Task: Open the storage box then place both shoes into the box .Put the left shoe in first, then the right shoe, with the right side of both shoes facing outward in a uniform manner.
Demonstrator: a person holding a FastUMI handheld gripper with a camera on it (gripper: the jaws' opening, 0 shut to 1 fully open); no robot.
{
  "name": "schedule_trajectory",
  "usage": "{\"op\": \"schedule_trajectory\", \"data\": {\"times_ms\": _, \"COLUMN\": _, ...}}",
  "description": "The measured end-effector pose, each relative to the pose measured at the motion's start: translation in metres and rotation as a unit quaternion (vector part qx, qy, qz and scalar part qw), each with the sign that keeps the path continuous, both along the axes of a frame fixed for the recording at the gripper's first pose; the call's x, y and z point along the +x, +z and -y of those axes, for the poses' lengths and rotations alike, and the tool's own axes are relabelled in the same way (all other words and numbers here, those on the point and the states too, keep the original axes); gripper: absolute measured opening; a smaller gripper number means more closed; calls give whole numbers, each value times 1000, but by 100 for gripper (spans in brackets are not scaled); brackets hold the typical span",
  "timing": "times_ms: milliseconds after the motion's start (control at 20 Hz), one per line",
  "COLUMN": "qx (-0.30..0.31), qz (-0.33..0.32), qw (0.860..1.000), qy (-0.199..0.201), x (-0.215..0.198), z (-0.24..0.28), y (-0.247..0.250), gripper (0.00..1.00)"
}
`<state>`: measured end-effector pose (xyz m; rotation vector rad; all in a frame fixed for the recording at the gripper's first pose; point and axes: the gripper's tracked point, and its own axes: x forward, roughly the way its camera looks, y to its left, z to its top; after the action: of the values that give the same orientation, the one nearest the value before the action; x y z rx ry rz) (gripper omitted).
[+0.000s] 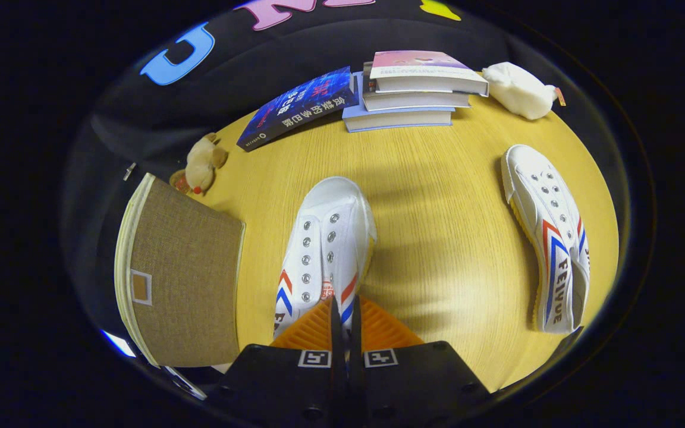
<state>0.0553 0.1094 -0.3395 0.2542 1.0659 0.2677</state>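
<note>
- Nearest the camera, the gripper [345,324] has its two fingers pressed almost together, with only a thin slit between them, at the heel end of a white shoe [326,246]; they look clenched on the heel edge, though the exact contact is hidden by the fingers themselves.
- That white shoe lies on the wooden table [437,238], toe pointing away from the fingers, its eyelets without laces and red and blue chevrons on both sides.
- Left of this shoe, just beside it, stands the storage box [179,270], a brown fabric box with a pale rim and a small label patch; its lid is down.
- Well to the right of the held shoe lies the second white shoe [547,238], also toe away, tilted so its striped side faces up.
- Beyond the storage box, near the table's far-left edge, sits a small tan plush toy [203,163].
- Farther beyond the held shoe, a dark blue book [298,107] lies flat and aslant.
- Touching that book's right end is a stack of books [417,89], with a pink-covered one on top.
- Right of the stack, near it, rests a white plush toy [518,89].
</note>
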Motion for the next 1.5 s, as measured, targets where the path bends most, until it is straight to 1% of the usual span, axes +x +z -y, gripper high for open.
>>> {"op": "schedule_trajectory", "data": {"times_ms": 150, "qx": 32, "qz": 18, "qw": 999, "qy": -35, "x": -6, "z": -6, "y": 44, "gripper": 5}}
{"op": "schedule_trajectory", "data": {"times_ms": 250, "qx": 55, "qz": 38, "qw": 997, "qy": -46, "x": -10, "z": -10, "y": 82, "gripper": 5}}
{"op": "schedule_trajectory", "data": {"times_ms": 400, "qx": 49, "qz": 73, "qw": 996, "qy": -31, "x": -21, "z": -14, "y": 134, "gripper": 5}}
{"op": "schedule_trajectory", "data": {"times_ms": 550, "qx": 49, "qz": 105, "qw": 993, "qy": -11, "x": -31, "z": -38, "y": 179, "gripper": 5}}
{"op": "schedule_trajectory", "data": {"times_ms": 800, "qx": 134, "qz": 115, "qw": 984, "qy": 13, "x": -51, "z": -122, "y": 235, "gripper": 5}}
{"op": "schedule_trajectory", "data": {"times_ms": 900, "qx": 151, "qz": 109, "qw": 982, "qy": 30, "x": -58, "z": -154, "y": 240, "gripper": 5}}
{"op": "schedule_trajectory", "data": {"times_ms": 1150, "qx": 157, "qz": 69, "qw": 983, "qy": 65, "x": -74, "z": -220, "y": 215, "gripper": 5}}
{"op": "schedule_trajectory", "data": {"times_ms": 1300, "qx": 142, "qz": 54, "qw": 985, "qy": 76, "x": -80, "z": -243, "y": 190, "gripper": 5}}
{"op": "schedule_trajectory", "data": {"times_ms": 1500, "qx": 107, "qz": 32, "qw": 991, "qy": 77, "x": -79, "z": -262, "y": 150, "gripper": 5}}
